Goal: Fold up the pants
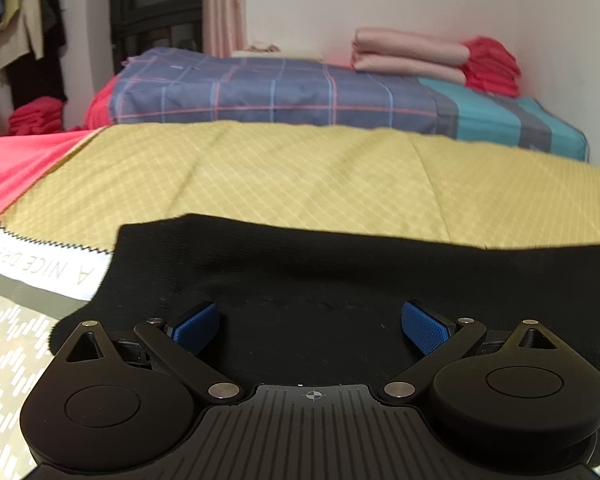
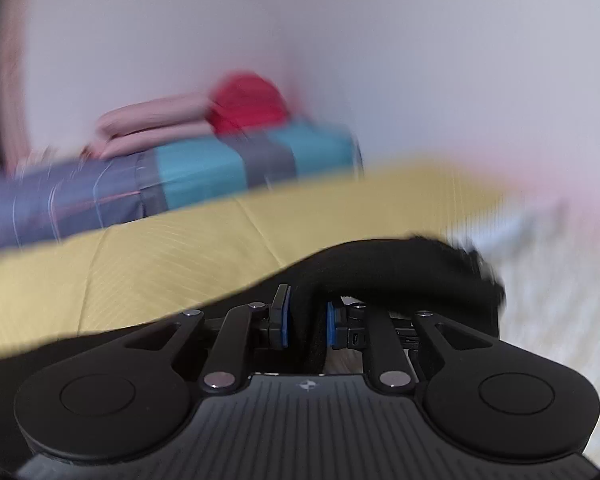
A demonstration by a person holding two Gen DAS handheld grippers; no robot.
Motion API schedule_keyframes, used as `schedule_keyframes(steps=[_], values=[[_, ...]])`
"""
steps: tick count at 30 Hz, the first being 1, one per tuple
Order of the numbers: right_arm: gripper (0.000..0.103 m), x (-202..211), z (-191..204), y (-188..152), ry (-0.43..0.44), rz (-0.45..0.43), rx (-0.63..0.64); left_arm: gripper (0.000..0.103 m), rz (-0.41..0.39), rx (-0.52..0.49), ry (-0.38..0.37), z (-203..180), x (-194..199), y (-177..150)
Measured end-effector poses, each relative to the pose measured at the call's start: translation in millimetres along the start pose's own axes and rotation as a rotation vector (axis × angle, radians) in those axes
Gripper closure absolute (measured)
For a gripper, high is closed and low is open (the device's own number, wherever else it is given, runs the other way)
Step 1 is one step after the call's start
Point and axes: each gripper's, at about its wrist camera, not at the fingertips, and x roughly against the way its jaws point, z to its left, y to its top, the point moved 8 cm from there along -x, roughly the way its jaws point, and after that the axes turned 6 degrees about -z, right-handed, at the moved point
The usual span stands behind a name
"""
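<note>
Black pants (image 1: 320, 264) lie on a yellow quilted bedspread (image 1: 260, 176), with their near edge hanging over the bed's front. My left gripper (image 1: 310, 326) is open, its blue pads (image 1: 198, 326) spread wide just above the black cloth, holding nothing. My right gripper (image 2: 307, 320) is shut on a fold of the black pants (image 2: 400, 268), which bunches up and drapes over its right side. The right wrist view is blurred by motion.
A folded plaid and teal quilt (image 1: 300, 92) lies at the back of the bed, with pink folded cloth (image 1: 408, 54) and red clothes (image 1: 492, 66) on top. A red sheet (image 1: 16, 164) hangs at the left. Clothes (image 1: 20, 24) hang at the far left.
</note>
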Motion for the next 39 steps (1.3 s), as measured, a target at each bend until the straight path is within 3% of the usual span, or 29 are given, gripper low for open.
schedule_keyframes(steps=[3, 5, 7, 9, 10, 11, 15, 17, 19, 21, 24, 27, 30, 33, 39], values=[[0.083, 49, 84, 8, 0.079, -0.168, 0.280, 0.000, -0.020, 0.052, -0.002, 9, 4, 4], [0.082, 78, 148, -9, 0.163, -0.235, 0.457, 0.000, -0.020, 0.080, -0.004, 14, 5, 5], [0.082, 98, 208, -44, 0.245, -0.266, 0.667, 0.000, -0.013, 0.100, -0.010, 17, 5, 5], [0.082, 104, 254, -91, 0.314, -0.241, 0.905, 0.000, -0.014, 0.105, -0.009, 18, 6, 5], [0.085, 102, 268, -113, 0.334, -0.209, 1.011, 0.000, -0.014, 0.104, -0.008, 19, 7, 5], [0.084, 102, 273, -119, 0.296, -0.243, 1.072, 0.000, -0.015, 0.103, -0.011, 19, 9, 5], [0.084, 107, 265, -90, 0.298, -0.250, 0.987, 0.000, -0.019, 0.117, -0.034, 19, 13, 8], [0.082, 107, 266, -94, 0.267, -0.277, 1.049, 0.000, -0.014, 0.127, -0.044, 16, 16, 13], [0.082, 102, 273, -115, 0.279, -0.246, 1.155, 0.000, -0.022, 0.137, -0.072, 8, 21, 21], [0.076, 106, 276, -116, 0.230, -0.313, 1.173, 0.000, -0.030, 0.135, -0.120, -6, 28, 31], [0.061, 103, 271, -111, 0.217, -0.319, 1.145, 0.000, -0.046, 0.098, -0.154, -36, 31, 48], [0.051, 102, 267, -107, 0.195, -0.329, 1.131, 0.000, 0.000, 0.080, -0.206, -76, 16, 56], [0.042, 106, 269, -106, 0.172, -0.344, 1.122, 0.000, 0.087, 0.063, -0.238, -109, -8, 44], [0.033, 104, 256, -97, 0.171, -0.329, 1.081, 0.000, 0.161, -0.006, -0.196, -118, -26, 12], [0.026, 95, 195, -85, 0.103, -0.279, 1.000, 0.000, 0.089, -0.017, -0.178, -108, -22, -6]])
